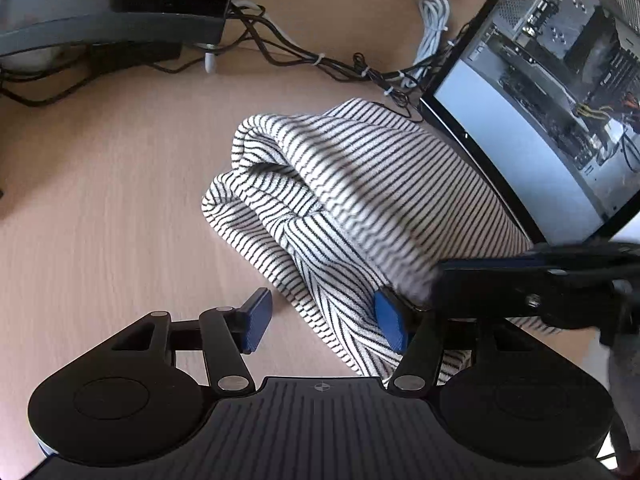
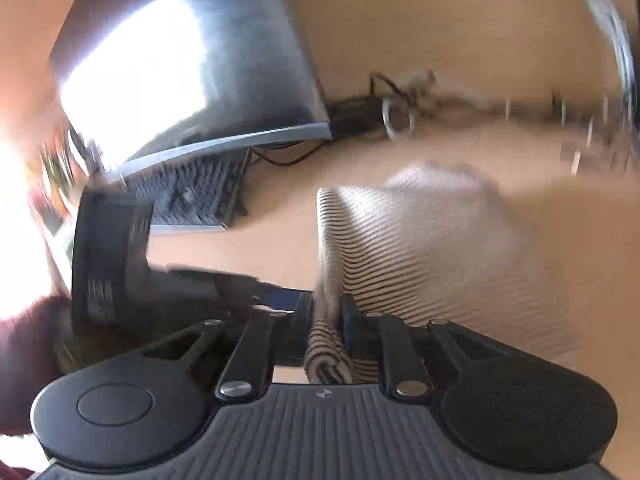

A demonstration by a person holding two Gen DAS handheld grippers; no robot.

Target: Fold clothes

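The striped garment (image 1: 360, 204), white with thin dark lines, lies bunched in soft rolls on the pale wooden desk (image 1: 120, 200), filling the centre of the left wrist view and running down toward five o'clock; the left gripper (image 1: 324, 320) stands with its blue pads spread wide, the left pad over bare desk at seven o'clock and the right pad just touching the cloth's edge, with nothing caught between them; the right gripper (image 1: 520, 280) enters that view from three o'clock as a dark blurred bar lying across the cloth, and from there I cannot tell how its jaws stand; the right wrist view (image 2: 326, 316) settles it, showing the two fingers drawn close on a narrow fold of the garment (image 2: 420, 240), a rolled striped edge poking out beneath them at six o'clock while the rest spreads up toward one o'clock; that view is badly smeared, yet it alone shows a keyboard (image 2: 192, 196) at ten o'clock beneath a bright monitor (image 2: 180, 72), and a dark red sleeve (image 2: 24, 360) at eight o'clock; the left view alone shows an open computer case (image 1: 560, 80) at two o'clock, just beside the cloth, a tangle of black cables (image 1: 304, 56) and a coiled white cable (image 1: 434, 20) near twelve o'clock.
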